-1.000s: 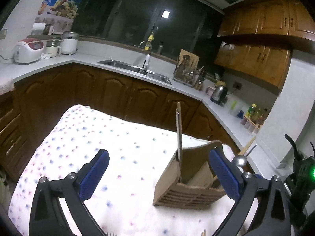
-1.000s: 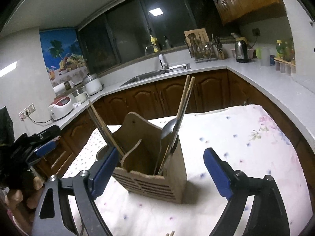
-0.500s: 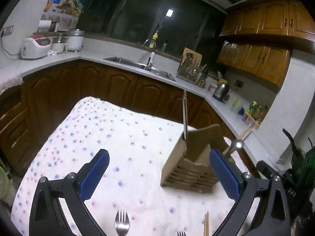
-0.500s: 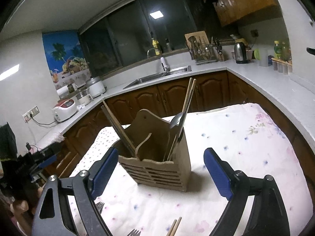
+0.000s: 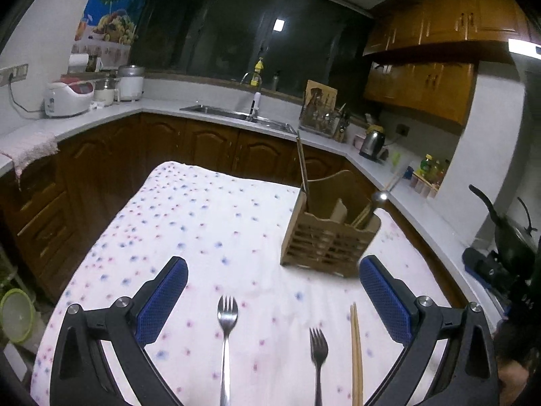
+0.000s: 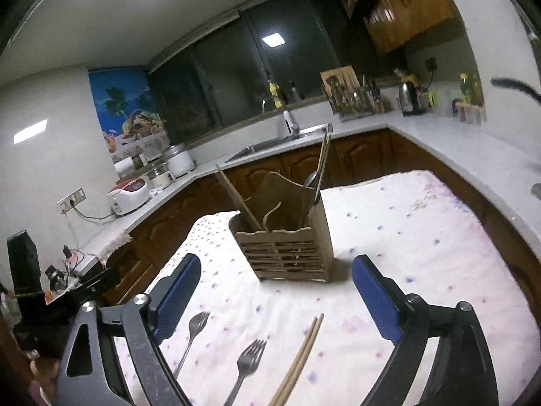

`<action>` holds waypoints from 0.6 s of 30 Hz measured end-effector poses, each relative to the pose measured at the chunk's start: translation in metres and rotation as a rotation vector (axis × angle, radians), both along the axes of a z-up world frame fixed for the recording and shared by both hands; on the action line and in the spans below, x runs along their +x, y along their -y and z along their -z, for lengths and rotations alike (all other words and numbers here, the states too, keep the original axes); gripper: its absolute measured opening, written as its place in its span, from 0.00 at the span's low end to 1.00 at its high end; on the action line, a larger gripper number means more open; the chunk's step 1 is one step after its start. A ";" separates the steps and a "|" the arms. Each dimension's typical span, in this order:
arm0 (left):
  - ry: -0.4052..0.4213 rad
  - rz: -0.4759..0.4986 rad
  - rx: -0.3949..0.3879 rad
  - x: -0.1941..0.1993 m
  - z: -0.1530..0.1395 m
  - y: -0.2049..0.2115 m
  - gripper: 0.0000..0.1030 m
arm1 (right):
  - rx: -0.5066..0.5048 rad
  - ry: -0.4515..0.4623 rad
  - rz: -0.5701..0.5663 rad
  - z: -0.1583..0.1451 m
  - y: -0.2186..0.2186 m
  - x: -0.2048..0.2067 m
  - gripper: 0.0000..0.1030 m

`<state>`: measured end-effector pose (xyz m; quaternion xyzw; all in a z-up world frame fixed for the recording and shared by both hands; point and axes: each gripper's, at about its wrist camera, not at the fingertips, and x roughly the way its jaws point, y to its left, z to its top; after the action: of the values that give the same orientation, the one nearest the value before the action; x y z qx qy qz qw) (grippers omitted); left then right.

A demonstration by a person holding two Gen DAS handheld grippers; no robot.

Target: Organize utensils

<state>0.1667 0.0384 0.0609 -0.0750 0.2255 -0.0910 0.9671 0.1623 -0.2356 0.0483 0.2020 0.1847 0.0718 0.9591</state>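
Left tongs (image 5: 272, 296) spread wide and holding nothing, hovering above the bench (image 5: 209, 223) under its spotted cloth; right tongs (image 6: 275, 289) likewise parted and empty. Between the left tongs' blue pads (image 5: 162, 299), lying flat on the cloth: a fork (image 5: 226, 331) nearer the left pad, a second fork (image 5: 318, 355) nearer the right pad, and a pair of wooden chopsticks (image 5: 355, 348) just beside that second fork, apart from it. Same three pieces low between the right tongs: fork (image 6: 191, 335), second fork (image 6: 245, 368), chopsticks (image 6: 297, 358), all with tips pointing away. Straight ahead of both tongs, well beyond the loose pieces, a wooden slatted holder (image 6: 287, 247) standing upright on the cloth, with chopsticks and a spoon (image 6: 309, 182) leaning in its compartments. Farther out, dark wood cabinets (image 5: 209, 142), a sink (image 5: 236, 113) under the dark window, a rice cooker (image 5: 67, 96) off to the left tongs' left side, a kettle (image 5: 372, 140) to the right.
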 end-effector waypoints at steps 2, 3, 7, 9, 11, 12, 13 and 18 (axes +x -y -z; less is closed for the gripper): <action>0.039 -0.008 0.011 -0.017 -0.003 -0.002 0.99 | -0.021 0.030 0.000 -0.007 -0.001 -0.016 0.93; 0.060 -0.019 0.016 -0.029 -0.007 -0.003 0.99 | -0.034 0.053 0.001 -0.012 -0.002 -0.027 0.93; 0.124 -0.049 0.055 -0.068 -0.002 -0.005 0.99 | -0.091 0.145 0.046 -0.019 -0.009 -0.069 1.00; 0.150 -0.065 0.077 -0.084 0.006 -0.004 0.99 | -0.109 0.165 0.070 -0.012 -0.016 -0.086 1.00; 0.171 -0.077 0.101 -0.101 0.019 -0.002 0.99 | -0.141 0.185 0.089 0.001 -0.026 -0.101 1.00; 0.181 -0.077 0.115 -0.111 0.028 0.000 0.99 | -0.167 0.185 0.107 0.011 -0.032 -0.108 1.00; 0.187 -0.077 0.126 -0.115 0.035 0.002 0.99 | -0.189 0.180 0.122 0.022 -0.038 -0.113 1.00; 0.171 -0.079 0.208 -0.142 0.068 0.012 0.99 | -0.200 0.162 0.155 0.055 -0.046 -0.133 1.00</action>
<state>0.0243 0.0262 -0.0072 0.0248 0.1474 -0.0352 0.9881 0.0289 -0.1893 -0.0068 0.1127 0.0967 -0.0052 0.9889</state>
